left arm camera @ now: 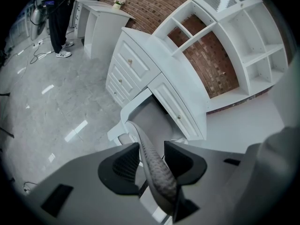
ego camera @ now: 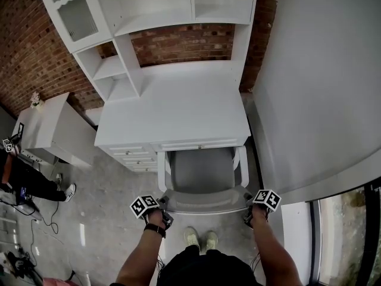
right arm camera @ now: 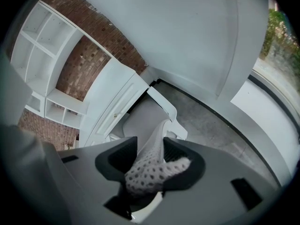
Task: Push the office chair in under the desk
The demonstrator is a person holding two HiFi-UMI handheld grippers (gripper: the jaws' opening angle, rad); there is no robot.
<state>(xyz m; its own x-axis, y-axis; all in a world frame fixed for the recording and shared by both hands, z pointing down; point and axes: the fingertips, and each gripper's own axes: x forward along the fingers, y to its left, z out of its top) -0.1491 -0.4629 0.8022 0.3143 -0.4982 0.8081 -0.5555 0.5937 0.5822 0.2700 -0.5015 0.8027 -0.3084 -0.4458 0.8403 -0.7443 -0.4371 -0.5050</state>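
The office chair has a grey seat (ego camera: 201, 170), white armrests and a grey mesh backrest (ego camera: 205, 201). Its seat sits partly under the front edge of the white desk (ego camera: 178, 109). My left gripper (ego camera: 162, 210) grips the backrest's top left corner. In the left gripper view the thin backrest edge (left arm camera: 157, 172) runs between the pads of the left gripper (left arm camera: 152, 156). My right gripper (ego camera: 250, 210) grips the top right corner. In the right gripper view the perforated mesh (right arm camera: 147, 175) fills the gap of the right gripper (right arm camera: 150, 156).
A white hutch with shelves (ego camera: 149, 16) stands on the desk against a brick wall. Drawers (ego camera: 137, 157) flank the knee space on the left. A white wall panel (ego camera: 321, 88) stands close on the right. At left are a small white table (ego camera: 50, 127), a standing person (ego camera: 24, 180) and floor cables.
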